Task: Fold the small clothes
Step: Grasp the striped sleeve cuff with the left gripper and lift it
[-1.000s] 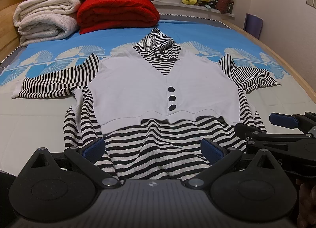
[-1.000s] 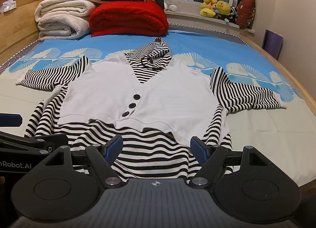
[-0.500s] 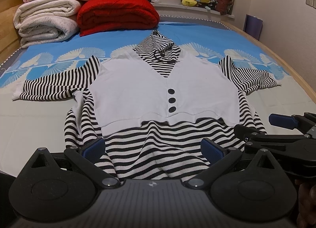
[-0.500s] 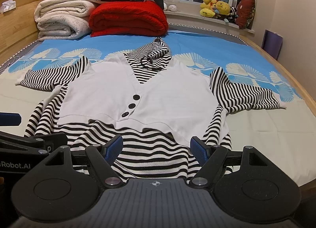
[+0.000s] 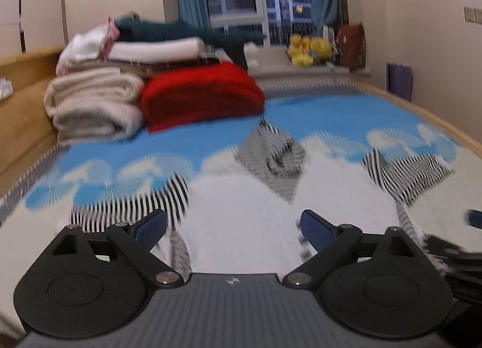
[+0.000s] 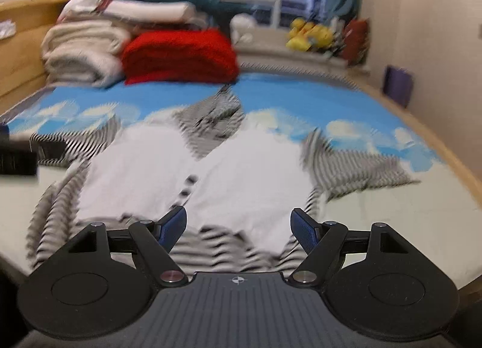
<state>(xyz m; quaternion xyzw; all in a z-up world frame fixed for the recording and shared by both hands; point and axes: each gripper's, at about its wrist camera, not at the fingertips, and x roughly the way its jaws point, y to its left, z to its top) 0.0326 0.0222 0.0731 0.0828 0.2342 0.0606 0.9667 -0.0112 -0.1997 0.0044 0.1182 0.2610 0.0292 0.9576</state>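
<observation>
Grippers first: your left gripper (image 5: 233,227) has its jaws spread wide with nothing between the pads; they have just been closing a touch, with only cloth showing beyond them, not clamped. Your right gripper (image 6: 238,226) also stands wide, holding nothing. Both hover over the near hem; both views are motion-blurred, so fine detail is unreliable.

Task item: striped top (image 6: 211,173) with a white vest front, lying face-up and spread flat on the bed (image 6: 376,227), hem nearest you, hood farthest, sleeves out to both sides. No fold started, by my read.

Handling, judged: light, soft knit, no stiffness. It will drape and sag when you lift it, and layers may slide on each other. Pinch through both layers or only the top one comes up. Buttons (image 6: 186,188) sit along the centre line, so keep the pads off them. Best holds look like the sleeve (image 5: 403,176) ends or the hem corners, one per gripper, lifted low so the cloth doesn't drag and bunch.

Room: bare sheet either side of the top gives space to lay sleeves in. Right of you, the wooden bed edge (image 6: 436,134) runs close to that sleeve, so don't swing wide. Beyond the hood, the red blanket (image 5: 198,94) and folded white bedding (image 5: 93,103) sit well apart from the top, limiting far reach only.
</observation>
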